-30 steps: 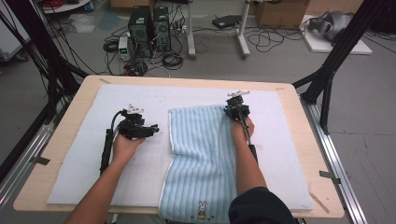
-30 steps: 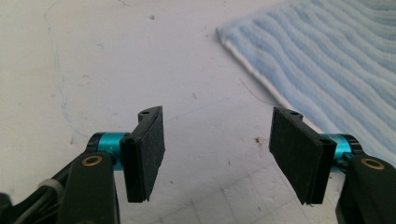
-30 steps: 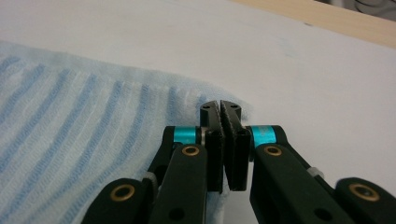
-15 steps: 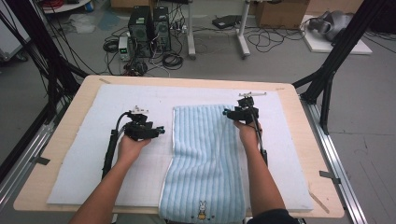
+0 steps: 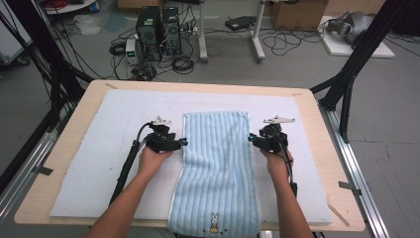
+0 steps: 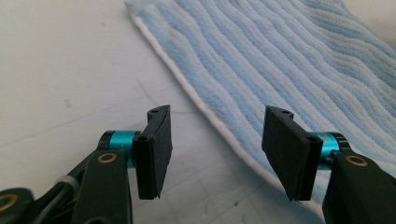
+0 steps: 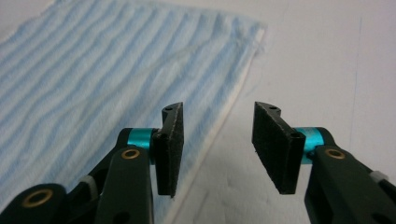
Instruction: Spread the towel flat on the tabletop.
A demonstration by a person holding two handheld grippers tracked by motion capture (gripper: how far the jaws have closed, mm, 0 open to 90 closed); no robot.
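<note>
**Two hand-held grippers flank a striped blue towel**

A light blue ribbed towel (image 5: 216, 168) lies flat and lengthwise on the white mat (image 5: 99, 163) that covers the wooden surface (image 5: 317, 106). Its far end sits near the middle of the mat, and its near end hangs at the surface's front edge, where a small rabbit emblem (image 5: 214, 223) shows. A white hem runs along the towel's long sides.

The left hand-held gripper (image 5: 181, 143) rests just beside the towel's left edge, about a third of the way down from the far end. In the left gripper view its jaws stand apart, having just been closing a little, and they straddle the white hem of the towel (image 6: 299, 65): one pad (image 6: 156, 149) is over bare mat, the other (image 6: 285, 151) over the blue pile. Nothing is pinched between them.

The right hand-held gripper (image 5: 251, 137) sits just beside the towel's right edge, roughly level with the left one. Its jaws are also apart, having just been closing slightly after opening, with nothing clamped. In the right gripper view one pad (image 7: 170, 147) hangs over the towel's hem (image 7: 116, 79) and the other (image 7: 273, 144) over the mat.

No containers stand on the surface. On the floor beyond it are computer towers (image 5: 158, 25) and tangled cables (image 5: 183, 62).
</note>
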